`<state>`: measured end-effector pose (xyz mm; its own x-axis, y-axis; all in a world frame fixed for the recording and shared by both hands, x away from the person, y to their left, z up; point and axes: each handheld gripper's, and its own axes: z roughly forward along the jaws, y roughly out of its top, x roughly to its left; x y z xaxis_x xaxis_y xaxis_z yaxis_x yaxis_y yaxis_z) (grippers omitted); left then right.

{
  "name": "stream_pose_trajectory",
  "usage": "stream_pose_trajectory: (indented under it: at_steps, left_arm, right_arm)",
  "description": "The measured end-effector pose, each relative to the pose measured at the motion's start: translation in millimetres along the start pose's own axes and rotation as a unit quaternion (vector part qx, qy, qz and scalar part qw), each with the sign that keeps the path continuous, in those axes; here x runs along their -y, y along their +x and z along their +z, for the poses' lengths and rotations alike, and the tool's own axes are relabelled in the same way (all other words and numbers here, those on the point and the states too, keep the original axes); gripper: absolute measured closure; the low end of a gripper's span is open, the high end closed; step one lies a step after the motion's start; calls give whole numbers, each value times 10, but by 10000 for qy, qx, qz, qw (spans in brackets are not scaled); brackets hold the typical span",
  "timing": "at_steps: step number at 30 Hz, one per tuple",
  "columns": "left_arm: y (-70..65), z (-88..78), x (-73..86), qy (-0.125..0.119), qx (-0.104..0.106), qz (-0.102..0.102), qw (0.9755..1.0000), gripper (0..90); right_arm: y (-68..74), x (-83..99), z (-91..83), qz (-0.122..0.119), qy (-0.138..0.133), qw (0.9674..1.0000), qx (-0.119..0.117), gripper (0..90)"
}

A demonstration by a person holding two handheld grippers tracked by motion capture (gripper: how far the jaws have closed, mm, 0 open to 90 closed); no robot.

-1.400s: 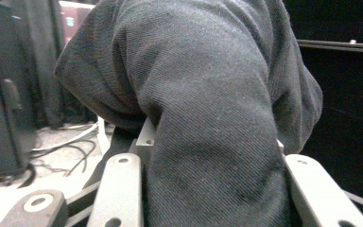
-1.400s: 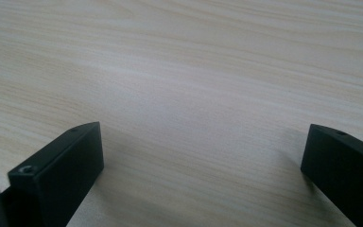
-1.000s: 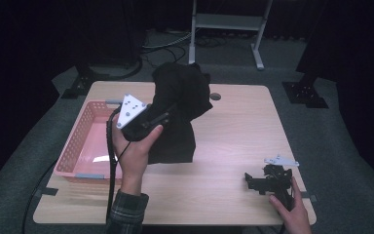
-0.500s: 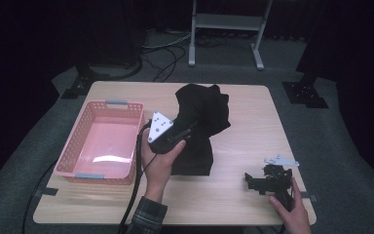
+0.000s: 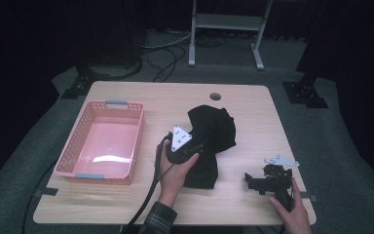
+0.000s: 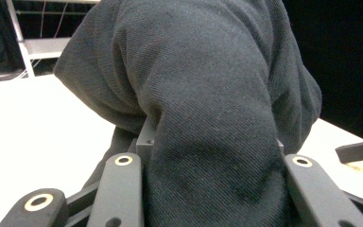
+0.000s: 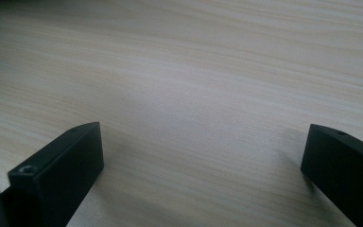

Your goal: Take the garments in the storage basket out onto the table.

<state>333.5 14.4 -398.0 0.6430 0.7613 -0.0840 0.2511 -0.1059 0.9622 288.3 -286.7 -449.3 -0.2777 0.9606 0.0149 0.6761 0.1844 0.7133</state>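
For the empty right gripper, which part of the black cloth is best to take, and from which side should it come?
Probably the lower corner of the black cloth, which lies flat on the table nearest the right gripper. Its jaws stand open with nothing between them, so it could come low from the right and pinch that free edge. The left gripper already clamps the bunched middle fold.

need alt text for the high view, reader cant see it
Seen from above, a person's left gripper clamps a bunched black garment at the middle of a light wooden table. An empty pink basket sits on the table's left side. The right gripper rests near the front right corner, jaws open.
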Motion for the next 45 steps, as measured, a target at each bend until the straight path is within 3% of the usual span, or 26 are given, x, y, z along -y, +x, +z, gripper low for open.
stream_pose_trajectory:
  at_steps: [12, 23, 32, 36, 45]
  left_arm:
    - [-8, 238, 219, 408, -117, -25, 9991, 575]
    - [-10, 338, 243, 702, -203, 10, 9973, 567]
    - [-16, 459, 224, 1206, -265, 39, 9923, 537]
    - [-12, 488, 220, 1322, -288, 5, 9908, 521]
    - [-14, 534, 216, 1558, -386, 9, 9870, 367]
  right_arm:
    - [-1, 1, 0, -8, -1, 10000, 3, 0]
    - [-1, 0, 0, -8, 0, 10000, 3, 0]
    - [-1, 0, 1, -8, -2, 10000, 3, 0]
    - [-1, 0, 1, -9, -2, 10000, 4, 0]
    - [-2, 1, 1, -10, -2, 10000, 3, 0]
